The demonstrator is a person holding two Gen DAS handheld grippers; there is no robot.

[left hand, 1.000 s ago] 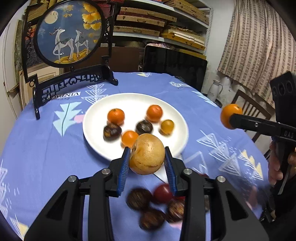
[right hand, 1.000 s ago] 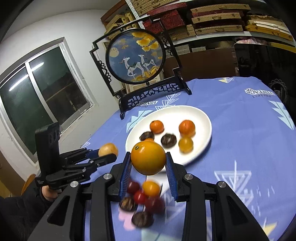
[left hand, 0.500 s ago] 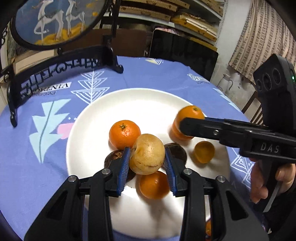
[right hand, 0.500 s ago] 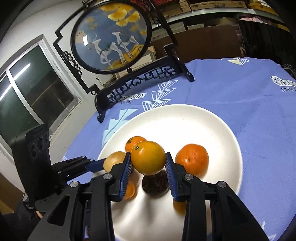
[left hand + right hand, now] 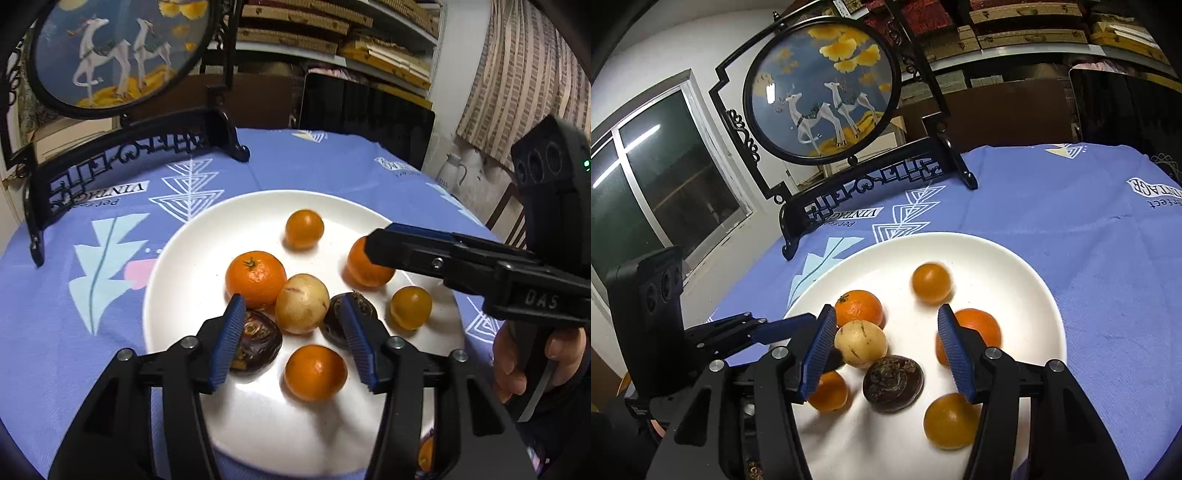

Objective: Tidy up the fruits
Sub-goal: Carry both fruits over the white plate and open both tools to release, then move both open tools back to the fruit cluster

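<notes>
A white plate (image 5: pixel 192 266) (image 5: pixel 1015 266) on the blue tablecloth holds several fruits. My left gripper (image 5: pixel 291 332) is open above the plate, and the tan round fruit (image 5: pixel 301 309) (image 5: pixel 860 344) lies free on the plate between its fingers, next to a tangerine (image 5: pixel 256 278). My right gripper (image 5: pixel 886 339) is open and empty over the plate. A small orange fruit (image 5: pixel 931 283) (image 5: pixel 304 229) lies, slightly blurred, at the far side of the plate. Two dark brown fruits (image 5: pixel 255 341) (image 5: pixel 893 383) and other orange fruits (image 5: pixel 316 372) lie around them.
A black ornamental stand with a round deer picture (image 5: pixel 122 51) (image 5: pixel 827 88) stands on the table behind the plate. More fruit (image 5: pixel 424 454) lies on the cloth near the plate's front edge. Shelves, a dark screen and a chair stand beyond the table.
Both grippers have opened over the plate. The tan fruit left the left gripper and the orange fruit left the right gripper; both now lie on the plate.
</notes>
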